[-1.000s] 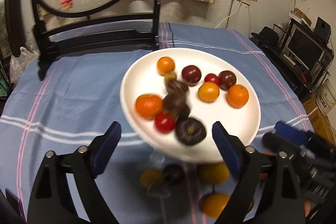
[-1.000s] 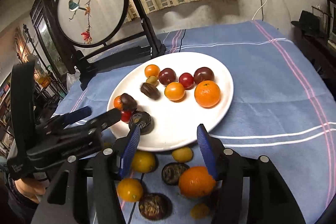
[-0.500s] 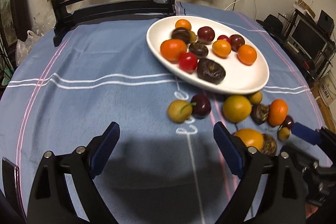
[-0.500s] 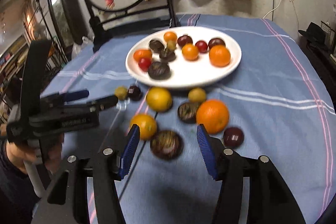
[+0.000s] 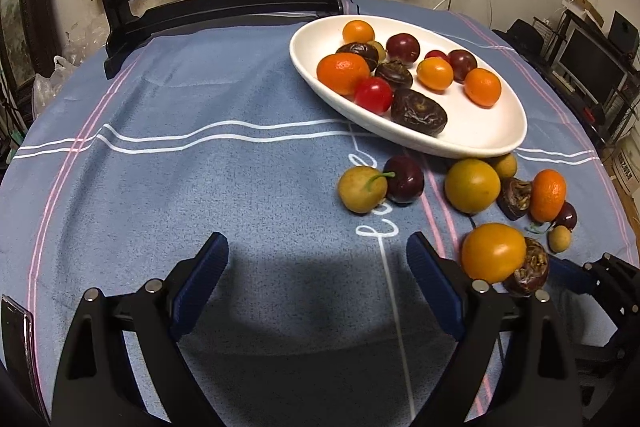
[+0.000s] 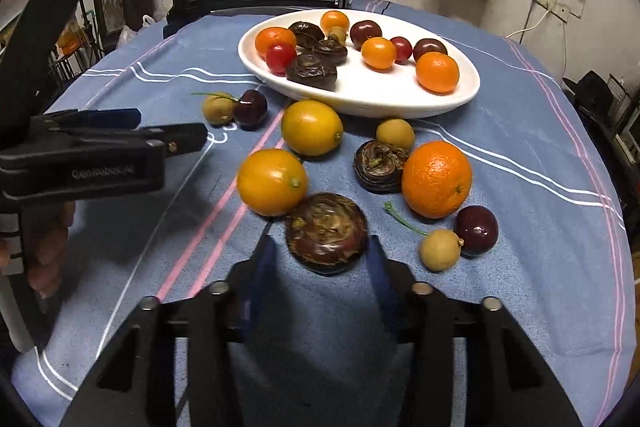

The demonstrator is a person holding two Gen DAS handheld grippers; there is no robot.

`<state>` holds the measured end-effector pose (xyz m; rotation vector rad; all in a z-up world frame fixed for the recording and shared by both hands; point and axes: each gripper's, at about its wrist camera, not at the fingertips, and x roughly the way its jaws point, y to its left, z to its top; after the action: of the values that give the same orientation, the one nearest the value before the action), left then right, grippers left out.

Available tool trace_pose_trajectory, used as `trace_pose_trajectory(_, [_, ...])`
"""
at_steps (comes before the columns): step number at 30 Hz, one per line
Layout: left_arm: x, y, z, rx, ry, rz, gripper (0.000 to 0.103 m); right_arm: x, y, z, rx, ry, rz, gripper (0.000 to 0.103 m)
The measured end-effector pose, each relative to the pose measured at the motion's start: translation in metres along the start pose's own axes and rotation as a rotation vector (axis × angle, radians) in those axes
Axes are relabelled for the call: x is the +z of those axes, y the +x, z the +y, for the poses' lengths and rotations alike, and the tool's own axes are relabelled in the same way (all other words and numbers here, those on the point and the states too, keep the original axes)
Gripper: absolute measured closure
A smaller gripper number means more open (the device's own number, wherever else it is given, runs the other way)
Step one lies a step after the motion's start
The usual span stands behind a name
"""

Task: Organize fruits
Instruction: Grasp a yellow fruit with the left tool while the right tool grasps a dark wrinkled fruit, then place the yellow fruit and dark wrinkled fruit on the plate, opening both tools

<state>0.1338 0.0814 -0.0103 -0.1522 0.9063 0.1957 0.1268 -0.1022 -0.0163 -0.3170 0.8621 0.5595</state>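
Observation:
A white oval plate [image 5: 480, 139] [image 6: 360, 103] holds several small fruits: oranges, red tomatoes, dark plums and brown wrinkled fruits. More fruit lies loose on the blue cloth in front of it: two yellow-orange fruits [image 6: 272, 182], an orange [image 6: 437, 179], a dark brown fruit [image 6: 326, 231], cherries and small yellow longans. My right gripper [image 6: 320, 259] is open, its fingers on either side of the near edge of the dark brown fruit. My left gripper [image 5: 316, 267] is open and empty over bare cloth, left of the loose fruit; it also shows in the right wrist view [image 6: 172, 131].
A dark wooden stand with a round painted screen [image 5: 224, 7] stands at the table's far side behind the plate. The round table is covered by a blue striped cloth [image 5: 160, 147]. Shelves and electronics stand off the right edge.
Both grippers have pulled back from the plate toward me and lowered. The right gripper has come down around the dark brown fruit. The fruits have not moved.

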Motion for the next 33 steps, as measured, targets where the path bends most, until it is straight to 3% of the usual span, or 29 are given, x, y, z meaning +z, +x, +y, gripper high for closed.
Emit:
trace_pose_trajectory(4, [0.0, 0.0, -0.001, -0.002, -0.004, -0.005, 0.016, 0.001, -0.008, -0.009, 0.023, 0.04, -0.01, 0.062])
trace_pose_trajectory(9, [0.006, 0.008, -0.009, -0.016, 0.013, 0.02, 0.036, 0.004, -0.013, -0.028, 0.054, 0.13, -0.014, 0.062])
trace_pose_trajectory(13, [0.014, 0.02, -0.017, 0.033, 0.049, 0.003, 0.042, 0.004, -0.014, -0.035, 0.076, 0.166, -0.011, 0.062])
trace_pose_trajectory(16, [0.02, 0.024, -0.021, 0.02, 0.074, -0.016, 0.063, 0.005, -0.016, -0.038, 0.092, 0.177, -0.019, 0.062])
trace_pose_trajectory(17, [0.023, 0.025, -0.022, -0.002, 0.075, -0.013, 0.075, 0.005, -0.016, -0.039, 0.094, 0.177, -0.019, 0.062])
trace_pose_trajectory(26, [0.018, -0.005, -0.023, -0.088, 0.066, -0.02, 0.076, 0.006, -0.03, -0.046, 0.127, 0.229, -0.096, 0.062])
trace_pose_trajectory(33, [0.05, -0.044, -0.038, -0.176, 0.062, -0.109, 0.076, 0.036, -0.062, -0.044, 0.128, 0.226, -0.223, 0.062])
